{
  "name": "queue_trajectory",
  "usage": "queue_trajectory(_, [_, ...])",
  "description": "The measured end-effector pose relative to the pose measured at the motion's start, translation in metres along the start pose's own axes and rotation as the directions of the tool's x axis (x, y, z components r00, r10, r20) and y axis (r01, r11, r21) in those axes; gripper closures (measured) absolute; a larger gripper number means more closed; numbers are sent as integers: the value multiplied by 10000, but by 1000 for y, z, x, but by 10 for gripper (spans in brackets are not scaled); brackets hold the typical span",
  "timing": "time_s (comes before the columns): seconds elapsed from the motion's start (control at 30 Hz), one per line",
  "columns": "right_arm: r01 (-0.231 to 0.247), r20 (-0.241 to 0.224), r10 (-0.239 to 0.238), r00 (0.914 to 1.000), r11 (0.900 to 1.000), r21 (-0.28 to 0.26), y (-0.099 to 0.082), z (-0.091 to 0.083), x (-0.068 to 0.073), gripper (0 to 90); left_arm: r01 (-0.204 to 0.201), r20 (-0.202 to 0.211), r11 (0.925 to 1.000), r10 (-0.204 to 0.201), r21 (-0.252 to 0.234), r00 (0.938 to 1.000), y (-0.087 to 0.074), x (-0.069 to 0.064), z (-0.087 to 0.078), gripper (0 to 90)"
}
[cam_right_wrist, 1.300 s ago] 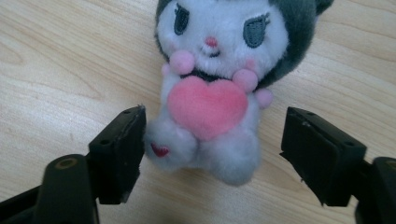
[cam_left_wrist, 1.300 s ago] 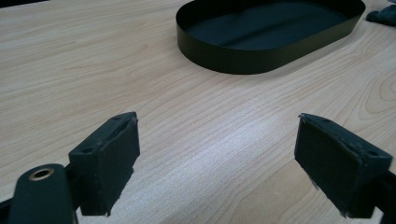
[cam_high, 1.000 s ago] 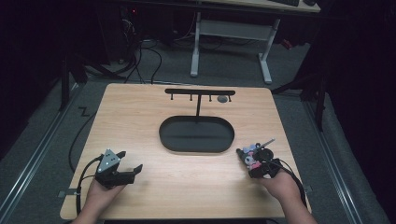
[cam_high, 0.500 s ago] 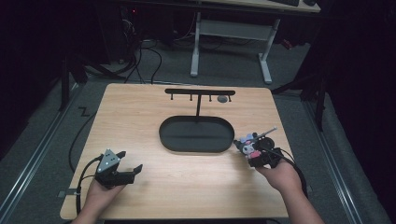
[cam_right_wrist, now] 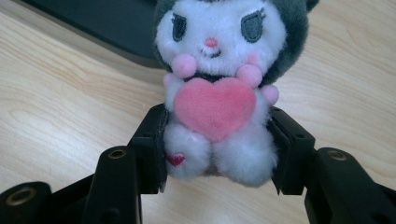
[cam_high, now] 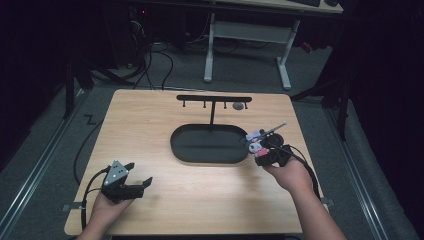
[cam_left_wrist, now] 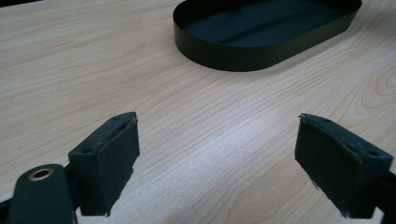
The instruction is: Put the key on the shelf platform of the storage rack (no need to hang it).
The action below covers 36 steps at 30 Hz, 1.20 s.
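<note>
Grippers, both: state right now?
Left gripper: open, nothing between the jaws, above the light wooden table.
Right gripper: shut on the small white and grey plush toy with a pink heart.

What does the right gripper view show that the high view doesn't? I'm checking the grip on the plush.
Right gripper view: the plush's face, its pink heart and the pads pressing its lower body from both sides. High view: the hook rack, the open left gripper and the whole table. Both: the plush in the right gripper beside the black tray.
</note>
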State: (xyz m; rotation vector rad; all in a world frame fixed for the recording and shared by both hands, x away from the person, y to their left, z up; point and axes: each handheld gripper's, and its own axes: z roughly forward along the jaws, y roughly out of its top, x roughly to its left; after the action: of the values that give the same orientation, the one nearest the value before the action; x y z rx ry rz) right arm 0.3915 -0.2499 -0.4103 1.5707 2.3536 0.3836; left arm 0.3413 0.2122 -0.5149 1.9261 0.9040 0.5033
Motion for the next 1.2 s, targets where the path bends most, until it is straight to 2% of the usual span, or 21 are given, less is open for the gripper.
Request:
queue_trajectory(0.13, [12, -170, -14, 9999, 9999, -109, 11, 4, 5, 474, -20, -8, 10000, 20, 25, 10000, 0, 0, 0, 146])
queue_trajectory(0.63, [176, -316, -182, 9993, 9997, -193, 51, 26, 21, 474, 27, -30, 10000, -27, -13, 10000, -1, 1, -2, 146])
queue_trajectory(0.97, [78, -526, -88, 9986, 9998, -189, 69, 39, 32, 475, 61, 29, 10000, -61, -74, 10000, -1, 2, -2, 146])
queue_trajectory(1.2, [209, -659, -220, 9976, 9996, -168, 76, 44, 41, 475, 81, 37, 9999, -81, -78, 10000, -1, 3, -3, 146])
